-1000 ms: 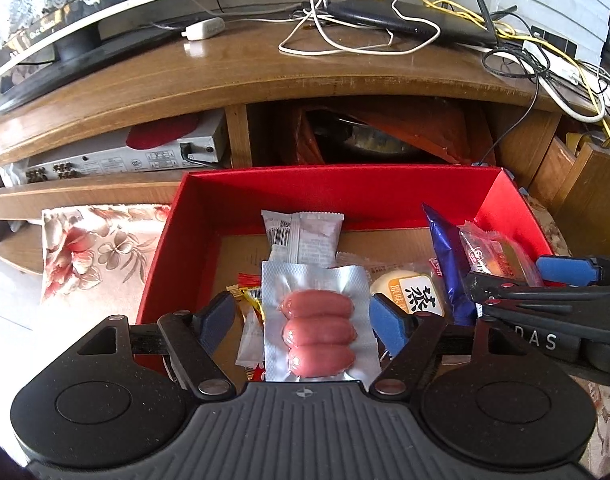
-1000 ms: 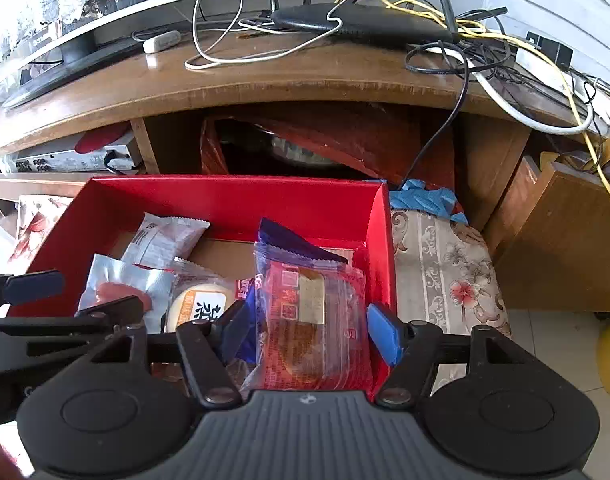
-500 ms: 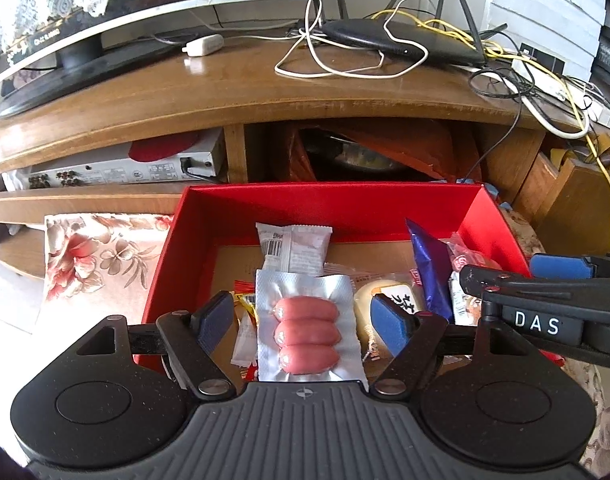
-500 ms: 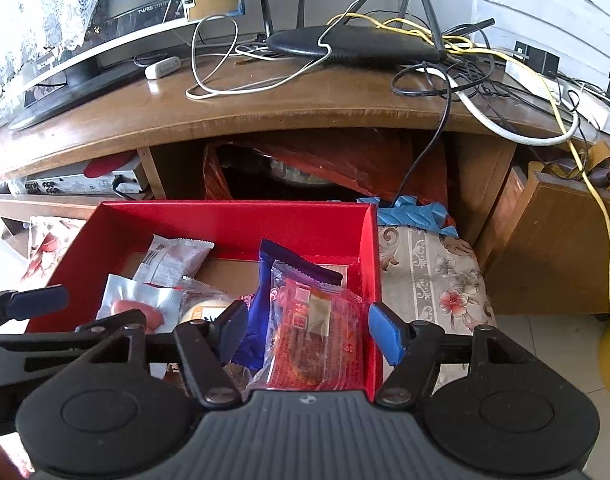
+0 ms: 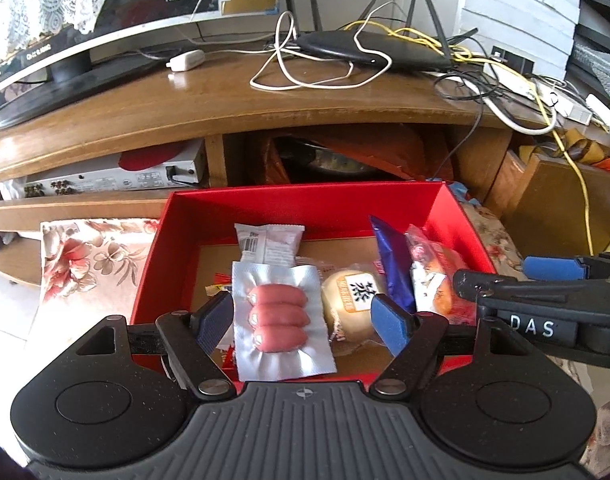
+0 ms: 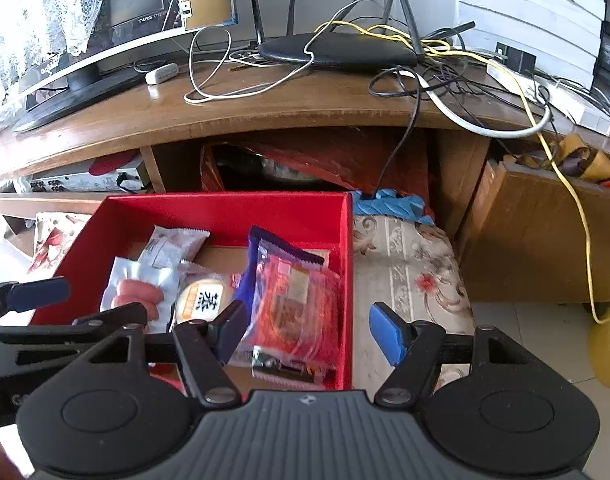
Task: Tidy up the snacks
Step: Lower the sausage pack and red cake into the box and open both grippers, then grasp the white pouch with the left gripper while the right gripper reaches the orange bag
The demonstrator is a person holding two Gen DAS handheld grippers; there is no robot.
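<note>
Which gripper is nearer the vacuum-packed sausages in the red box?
Left. The left gripper hangs open directly over the sausage pack, its pads either side of it. The right gripper is open off to the side, above the red-orange packet.

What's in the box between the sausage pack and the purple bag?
A round bun in a clear wrapper with an orange label lies between the sausage pack and the purple bag. The left wrist view shows it best.

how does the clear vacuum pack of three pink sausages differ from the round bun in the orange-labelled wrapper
The clear vacuum pack of three pink sausages is flat and rectangular; the round bun in the orange-labelled wrapper is domed. The pack shows pink contents, the bun pale yellow with printed characters. Both lie side by side in the red box.
</note>
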